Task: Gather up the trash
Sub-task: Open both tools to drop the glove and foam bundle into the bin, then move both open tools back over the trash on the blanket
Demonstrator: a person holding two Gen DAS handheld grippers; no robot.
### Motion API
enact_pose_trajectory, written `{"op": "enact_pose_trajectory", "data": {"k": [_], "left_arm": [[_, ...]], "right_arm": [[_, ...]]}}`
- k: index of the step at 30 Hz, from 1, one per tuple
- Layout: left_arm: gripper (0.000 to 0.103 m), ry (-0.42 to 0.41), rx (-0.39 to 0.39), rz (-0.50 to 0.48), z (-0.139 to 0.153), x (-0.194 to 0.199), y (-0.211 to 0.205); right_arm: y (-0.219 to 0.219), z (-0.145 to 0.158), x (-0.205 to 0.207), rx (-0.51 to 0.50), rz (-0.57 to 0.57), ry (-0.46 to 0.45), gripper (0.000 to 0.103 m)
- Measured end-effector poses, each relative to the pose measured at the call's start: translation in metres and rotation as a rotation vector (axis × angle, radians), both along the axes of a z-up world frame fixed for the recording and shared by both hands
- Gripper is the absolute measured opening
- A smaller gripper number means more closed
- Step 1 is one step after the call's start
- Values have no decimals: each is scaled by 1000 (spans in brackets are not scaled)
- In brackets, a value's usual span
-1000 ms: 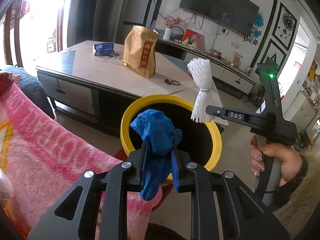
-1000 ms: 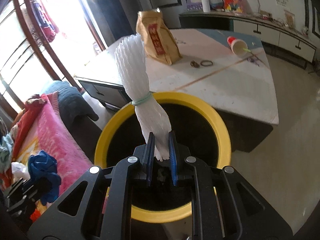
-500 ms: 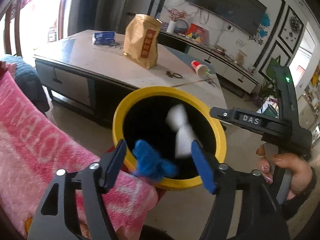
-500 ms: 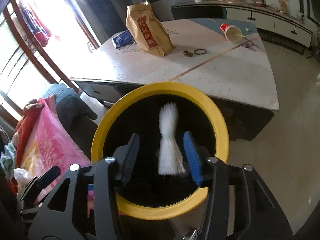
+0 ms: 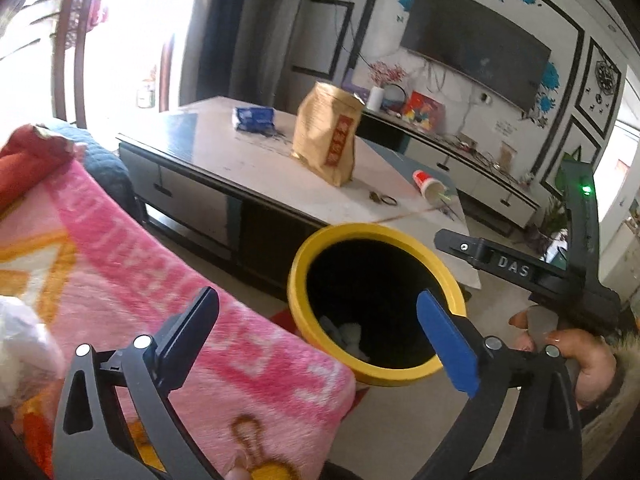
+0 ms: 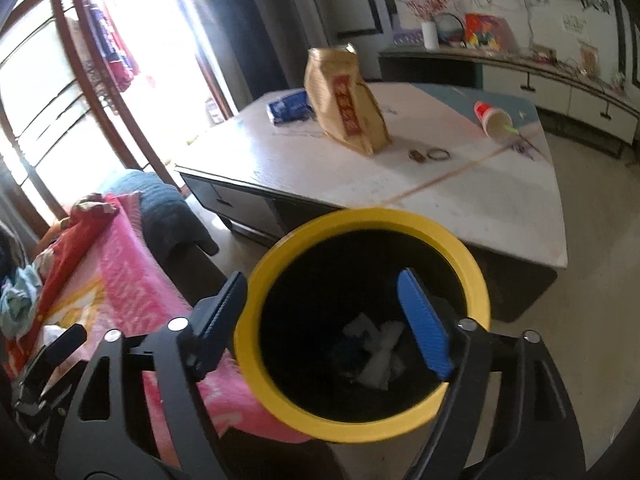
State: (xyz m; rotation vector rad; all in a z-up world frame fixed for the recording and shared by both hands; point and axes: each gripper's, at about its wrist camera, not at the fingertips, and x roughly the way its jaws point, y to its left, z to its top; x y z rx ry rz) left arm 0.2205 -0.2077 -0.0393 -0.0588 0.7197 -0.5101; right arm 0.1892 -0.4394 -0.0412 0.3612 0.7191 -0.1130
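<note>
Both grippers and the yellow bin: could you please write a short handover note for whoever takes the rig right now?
Left gripper: fingers opening, nothing between them.
Right gripper: fingers opening, also empty, above the yellow bin.
Done: white foam netting and a dark blue item lie at the bottom of the bin.
Left, as I judge it: on the coffee table stand a brown paper bag and a blue packet; a red paper cup lies tipped on its side, with small bits nearby. Collect whichever count as trash.
</note>
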Motion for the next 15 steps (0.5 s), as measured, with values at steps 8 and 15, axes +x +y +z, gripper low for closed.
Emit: {"op": "enact_pose_trajectory", "data": {"k": [8, 15], "left_arm": [[96, -44, -20, 94, 16, -8, 38], [96, -66, -27, 160, 26, -12, 69]], "right_arm": [[38, 23, -3, -36, 76, -70, 78], [68, 36, -11, -77, 137, -122, 80]]}}
